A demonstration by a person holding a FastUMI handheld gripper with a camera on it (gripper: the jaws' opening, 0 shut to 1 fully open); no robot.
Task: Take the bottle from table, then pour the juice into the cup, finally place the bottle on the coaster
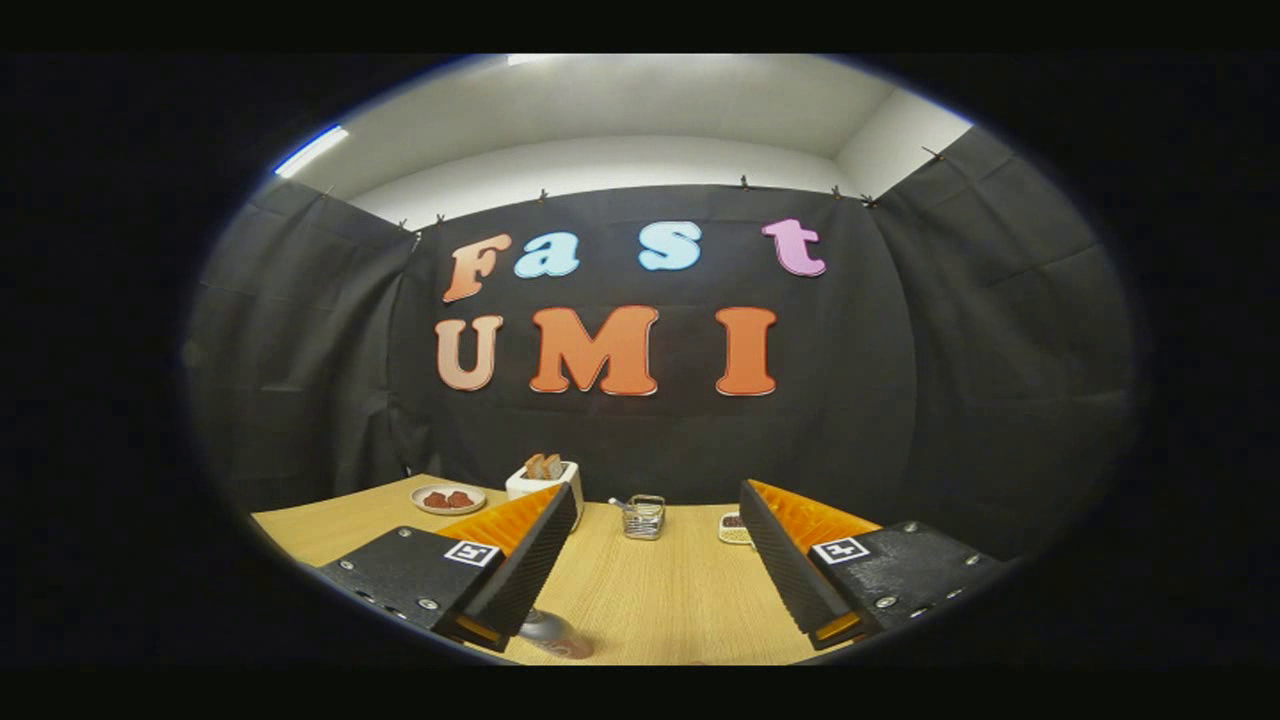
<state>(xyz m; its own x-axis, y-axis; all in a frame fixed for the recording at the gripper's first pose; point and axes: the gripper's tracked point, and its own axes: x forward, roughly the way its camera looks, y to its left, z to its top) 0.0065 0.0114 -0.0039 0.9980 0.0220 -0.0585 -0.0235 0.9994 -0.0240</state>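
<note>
two fingers of my gripper spread wide above the wooden table; a small, silvery, red-labelled bottle waits under the left finger, likely light, slick; i'd clasp its body.

No wording can be read on any object, just a square coded marker atop each wide-spread finger of the gripper.

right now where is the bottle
In the gripper view the bottle sits on the wooden table, low beside the open gripper's left finger and partly hidden under it, nearer than the wire basket.
</note>
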